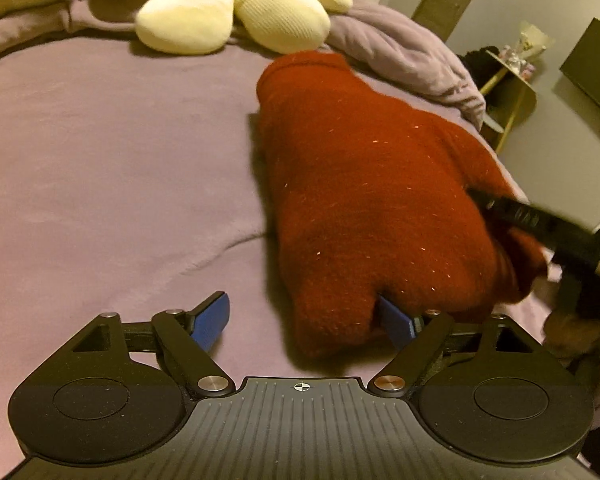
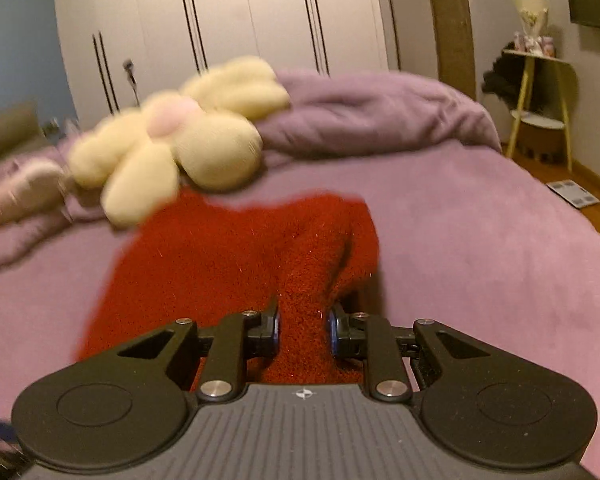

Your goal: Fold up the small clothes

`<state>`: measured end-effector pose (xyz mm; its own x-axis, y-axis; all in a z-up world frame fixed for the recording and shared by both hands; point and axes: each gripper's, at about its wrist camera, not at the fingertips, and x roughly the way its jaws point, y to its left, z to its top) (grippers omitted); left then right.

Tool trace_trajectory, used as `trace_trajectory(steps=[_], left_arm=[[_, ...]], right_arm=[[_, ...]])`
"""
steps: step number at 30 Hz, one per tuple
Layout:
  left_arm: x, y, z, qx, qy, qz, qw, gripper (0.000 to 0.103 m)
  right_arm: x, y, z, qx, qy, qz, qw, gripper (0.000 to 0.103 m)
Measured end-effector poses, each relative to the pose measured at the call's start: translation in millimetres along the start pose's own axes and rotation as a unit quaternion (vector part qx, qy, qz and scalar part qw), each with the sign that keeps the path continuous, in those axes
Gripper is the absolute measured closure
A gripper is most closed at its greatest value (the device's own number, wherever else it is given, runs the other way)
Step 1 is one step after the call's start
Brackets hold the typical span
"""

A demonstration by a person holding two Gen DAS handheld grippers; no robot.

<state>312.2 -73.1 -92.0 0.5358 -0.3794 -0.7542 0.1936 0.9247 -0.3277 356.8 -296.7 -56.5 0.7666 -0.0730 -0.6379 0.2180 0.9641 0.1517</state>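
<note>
A red fuzzy garment (image 1: 364, 200) lies folded lengthwise on the purple bed sheet (image 1: 100, 160). My left gripper (image 1: 304, 320) is open; its near corner of the garment lies between the blue pads (image 1: 212, 320), touching the right one. In the right wrist view my right gripper (image 2: 303, 330) is shut on a bunched edge of the red garment (image 2: 228, 264) and holds it a little above the sheet (image 2: 480, 240). The right gripper's black finger also shows in the left wrist view (image 1: 540, 220) at the garment's right edge.
A cream flower-shaped plush cushion (image 1: 236, 4) and a crumpled purple duvet (image 1: 400, 52) lie at the far end of the bed. A small yellow side table (image 2: 540, 92) stands by the wall on the right, with white wardrobes (image 2: 220, 12) behind the bed.
</note>
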Motion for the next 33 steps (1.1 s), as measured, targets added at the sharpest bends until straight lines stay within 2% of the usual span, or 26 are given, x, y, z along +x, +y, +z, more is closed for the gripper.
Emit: trace_trajectory(steps=[1,3,8,9,11,14,18,22,23,25,28,31,33], left_arm=[[3,1,0,-0.002,0.002,0.001,1.0,0.009],[11,4,-3,-0.005,0.007,0.001,1.0,0.005],[10,11,-3,-0.03,0.02,-0.009,0.9993,0.004],[5,11,-4,-0.034,0.019,-0.011,0.9992,0.005],[-7,16,-4,-0.031,0.012,-0.011,0.9994,0.006],[-19,22,-1,-0.03,-0.005,0.003,0.9995,0.006],[-34,28,0,-0.044,-0.02,-0.002,0.9988,0.006],[-36,23,2,-0.039,-0.026,-0.001,0.9989,0.006],[-35,22,2,-0.039,-0.026,0.001,0.9989,0.006],[-34,23,1,-0.045,-0.022,0.004,0.9987,0.006],[-34,29,-1,-0.057,-0.017,0.006,0.9982,0.006],[-36,37,-1,-0.058,-0.017,0.018,0.998,0.006],[-36,43,2,-0.059,-0.018,0.022,0.9979,0.006]], right_arm=[[4,-2,-5,0.002,0.001,-0.001,1.0,0.083],[14,-9,-11,0.007,0.006,-0.007,1.0,0.082],[28,-20,-2,0.017,0.027,0.008,0.999,0.077],[25,-22,-2,0.018,0.031,0.01,0.999,0.073],[11,-26,3,0.028,0.035,0.012,0.999,0.067],[-25,-27,1,0.041,0.012,0.02,0.999,0.066],[-54,-21,-3,0.055,-0.007,0.036,0.998,0.066],[-79,6,-7,0.019,-0.056,0.063,0.996,0.069],[-79,12,-5,0.015,-0.056,0.077,0.995,0.07],[-71,27,-2,0.003,-0.038,0.101,0.994,0.08],[-57,50,-6,-0.029,-0.015,0.123,0.992,0.083],[-42,62,-20,-0.085,-0.004,0.086,0.993,0.085],[-32,53,-27,-0.084,0.006,0.043,0.996,0.089]])
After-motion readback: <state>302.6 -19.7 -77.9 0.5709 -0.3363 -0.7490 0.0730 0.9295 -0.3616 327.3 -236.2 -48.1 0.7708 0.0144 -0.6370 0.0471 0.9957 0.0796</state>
